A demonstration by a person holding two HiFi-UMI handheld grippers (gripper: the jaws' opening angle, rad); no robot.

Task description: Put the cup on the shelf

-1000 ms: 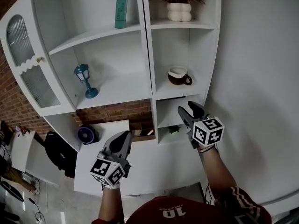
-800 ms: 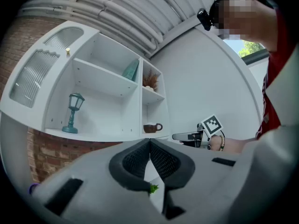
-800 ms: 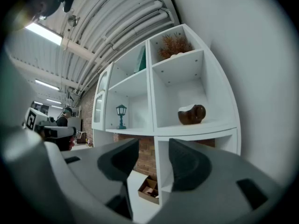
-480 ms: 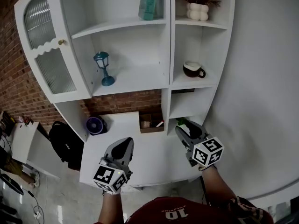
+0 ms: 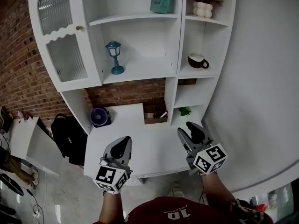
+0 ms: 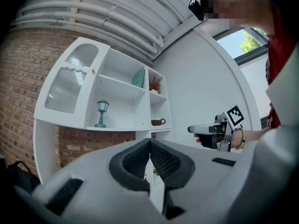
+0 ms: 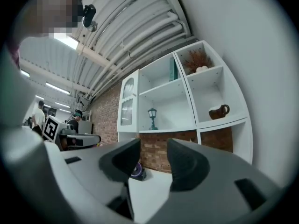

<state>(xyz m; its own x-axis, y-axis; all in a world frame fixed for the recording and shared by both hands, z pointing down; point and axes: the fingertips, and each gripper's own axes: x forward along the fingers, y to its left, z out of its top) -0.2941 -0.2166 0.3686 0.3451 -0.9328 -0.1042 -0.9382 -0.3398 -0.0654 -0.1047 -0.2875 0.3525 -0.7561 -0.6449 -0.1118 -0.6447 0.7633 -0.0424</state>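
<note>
We start with the shelf unit [image 5: 140, 45]. It fills the upper part of the head view, with the white desk [image 5: 140, 146] below it. The cup [image 5: 198, 61] stands upright in the middle compartment of the unit's right column, handle to the right, and nothing is touching it. We judge the placing step complete: the cup is on the shelf and neither gripper holds anything.

No further transfer seems to be called for. If a next move is needed, we expect only that both grippers be kept clear of the shelf edge and brought to rest. The cup should need no correction, as it sits well back from the shelf lip.

Both grippers are held low over the desk, well apart from the cup and from each other, and both point up toward the unit. The right gripper [image 5: 190, 129] is below the right column. Its jaws stand apart and are closing, with nothing between them. The left gripper [image 5: 123, 143] is level with it on the other side. Its pads [image 6: 140, 157] meet with nothing between them.

A small lantern [image 5: 114, 57] occupies the compartment to the left of the cup. It plays no part here.
</note>
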